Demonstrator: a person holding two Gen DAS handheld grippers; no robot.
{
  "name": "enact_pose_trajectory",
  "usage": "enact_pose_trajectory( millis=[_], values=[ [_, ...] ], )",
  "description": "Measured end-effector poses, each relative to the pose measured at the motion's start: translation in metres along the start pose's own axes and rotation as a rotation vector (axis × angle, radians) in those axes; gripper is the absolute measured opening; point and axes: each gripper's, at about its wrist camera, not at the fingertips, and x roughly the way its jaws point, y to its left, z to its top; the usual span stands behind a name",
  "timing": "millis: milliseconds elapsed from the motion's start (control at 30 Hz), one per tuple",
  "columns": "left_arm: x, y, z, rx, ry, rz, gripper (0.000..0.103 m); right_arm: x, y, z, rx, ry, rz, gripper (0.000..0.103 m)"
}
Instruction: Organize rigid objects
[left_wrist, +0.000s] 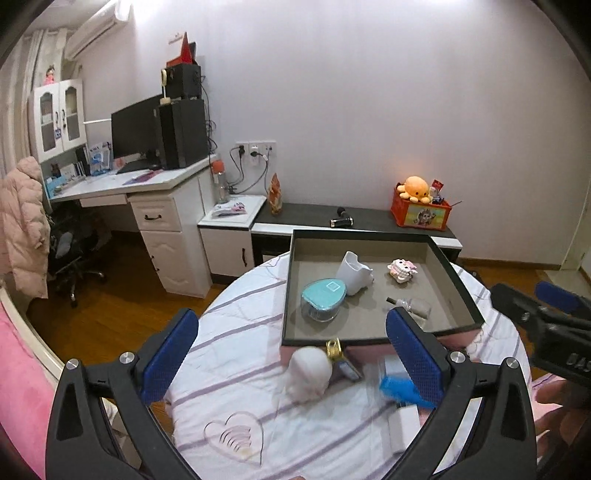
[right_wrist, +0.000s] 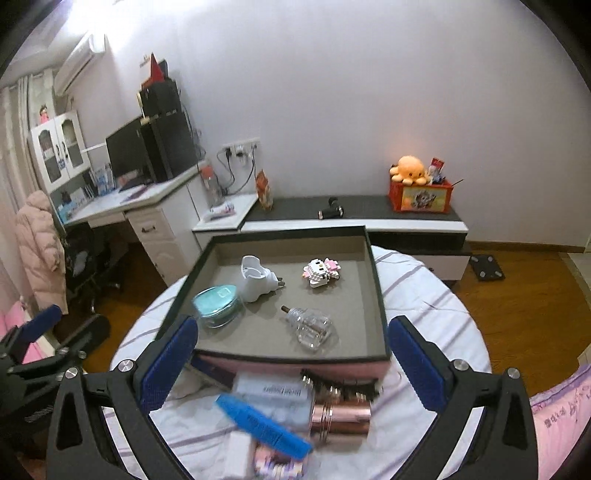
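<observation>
Both grippers hover over the round bed, jaws spread wide, nothing between them. Left gripper (left_wrist: 291, 358) sits above a matte white skull-shaped figurine (left_wrist: 308, 373); right gripper (right_wrist: 291, 360) above the loose pile.

Tray (right_wrist: 380, 295): shallow rectangular box, black rim, grey felt-like lining, sitting on a pink base at the bed's far side. Inside:
- teal-lidded clear oval case (right_wrist: 218, 306), near-left corner
- glossy white moulded plug-in part (right_wrist: 255, 278) just behind it, touching or nearly
- pink-and-white brick-built figure (right_wrist: 320, 272), toward the far right
- clear glass bottle (right_wrist: 312, 326) with dark neck, lying on its side near the front edge

Still outside the tray, on the white sheet (left_wrist: 236, 354) with its purple stripes (blurred, so details are soft): blue ribbed comb-like piece (right_wrist: 264, 424), a white printed box (right_wrist: 277, 397) under it, a rose-gold metallic cylinder (right_wrist: 341, 415) alongside the box. From the left wrist view, a small gold-capped item (left_wrist: 334, 349) rests against the tray's front wall.
</observation>
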Motion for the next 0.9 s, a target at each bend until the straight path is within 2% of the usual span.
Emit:
enact_pose_trajectory(
  millis=[200,433,600,900],
  values=[
    [-0.039,0.001,-0.015,-0.01,-0.017,-0.02,0.103,-0.053,0.003,-0.016,0.012,-0.074,-0.025,0.103],
    [-0.065,0.0,-0.033,-0.023,-0.009,-0.019,0.103,-0.101,-0.002,-0.043,0.042,-0.142,-0.037,0.103],
    [-0.072,-0.003,-0.044,-0.025,0.01,-0.017,0.103,-0.115,-0.003,-0.063,0.052,-0.132,-0.039,0.103],
    [-0.089,-0.006,-0.051,-0.02,0.0,-0.016,0.103,-0.12,-0.002,-0.071,0.035,-0.128,-0.049,0.103]
  ],
)
